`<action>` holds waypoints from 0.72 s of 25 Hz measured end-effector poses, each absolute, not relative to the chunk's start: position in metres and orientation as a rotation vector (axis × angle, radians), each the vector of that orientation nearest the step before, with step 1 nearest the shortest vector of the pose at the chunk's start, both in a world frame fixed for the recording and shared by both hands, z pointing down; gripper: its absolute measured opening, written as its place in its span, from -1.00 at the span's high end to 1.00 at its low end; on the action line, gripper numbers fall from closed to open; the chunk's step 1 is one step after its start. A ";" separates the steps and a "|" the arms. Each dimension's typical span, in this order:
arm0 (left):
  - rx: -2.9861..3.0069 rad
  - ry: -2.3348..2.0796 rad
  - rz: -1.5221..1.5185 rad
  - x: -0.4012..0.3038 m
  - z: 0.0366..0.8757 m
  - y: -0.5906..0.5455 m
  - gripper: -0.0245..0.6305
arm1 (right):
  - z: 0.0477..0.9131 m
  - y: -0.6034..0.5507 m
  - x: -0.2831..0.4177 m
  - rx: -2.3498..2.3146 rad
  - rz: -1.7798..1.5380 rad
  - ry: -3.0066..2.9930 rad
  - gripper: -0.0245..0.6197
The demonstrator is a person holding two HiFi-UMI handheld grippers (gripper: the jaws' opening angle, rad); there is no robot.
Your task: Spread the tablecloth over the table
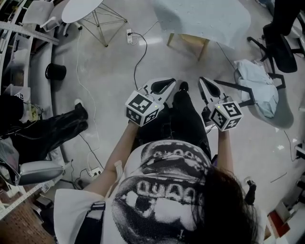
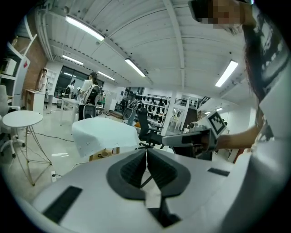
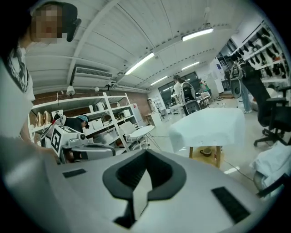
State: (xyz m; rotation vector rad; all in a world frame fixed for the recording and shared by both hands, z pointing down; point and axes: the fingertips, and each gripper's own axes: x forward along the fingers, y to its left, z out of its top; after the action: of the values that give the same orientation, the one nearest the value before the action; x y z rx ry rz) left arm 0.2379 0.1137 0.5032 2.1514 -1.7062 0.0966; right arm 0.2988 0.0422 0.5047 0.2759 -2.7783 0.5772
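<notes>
A white tablecloth [image 1: 205, 18] lies draped over a wooden-legged table [image 1: 204, 47] at the far end of the floor; it also shows as the tablecloth [image 2: 103, 134] in the left gripper view and as the tablecloth [image 3: 210, 126] in the right gripper view. I hold both grippers in front of me, well short of that table. My left gripper [image 1: 171, 82] is shut and empty, its jaws meeting at the tip of the left gripper [image 2: 146, 151]. My right gripper [image 1: 202, 81] is shut too, nothing between the jaws of the right gripper [image 3: 146, 153].
A round white table [image 1: 81, 8] with wire legs stands far left. A black office chair [image 1: 281, 47] and a heap of white cloth [image 1: 259, 83] are at the right. Cables and a power strip [image 1: 129, 35] cross the floor. A seated person's legs [image 1: 55, 131] reach in from the left.
</notes>
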 end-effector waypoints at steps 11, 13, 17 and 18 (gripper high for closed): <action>2.188 -1.707 0.132 0.235 0.497 0.106 0.88 | 0.508 0.036 0.279 0.162 0.545 -2.760 0.94; 2.189 -1.708 0.138 0.233 0.496 0.105 0.88 | 0.509 0.035 0.274 0.143 0.539 -2.754 0.94; 2.184 -1.712 0.143 0.224 0.497 0.103 0.87 | 0.512 0.035 0.263 0.100 0.517 -2.737 0.94; 2.181 -1.713 0.143 0.221 0.497 0.103 0.88 | 0.513 0.034 0.261 0.088 0.511 -2.732 0.94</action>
State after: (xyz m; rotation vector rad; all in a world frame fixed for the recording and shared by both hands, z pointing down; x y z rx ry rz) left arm 0.2213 0.1028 0.4973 2.1807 -1.7133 0.1435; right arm 0.2612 0.0343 0.5131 0.0884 -2.7323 0.5108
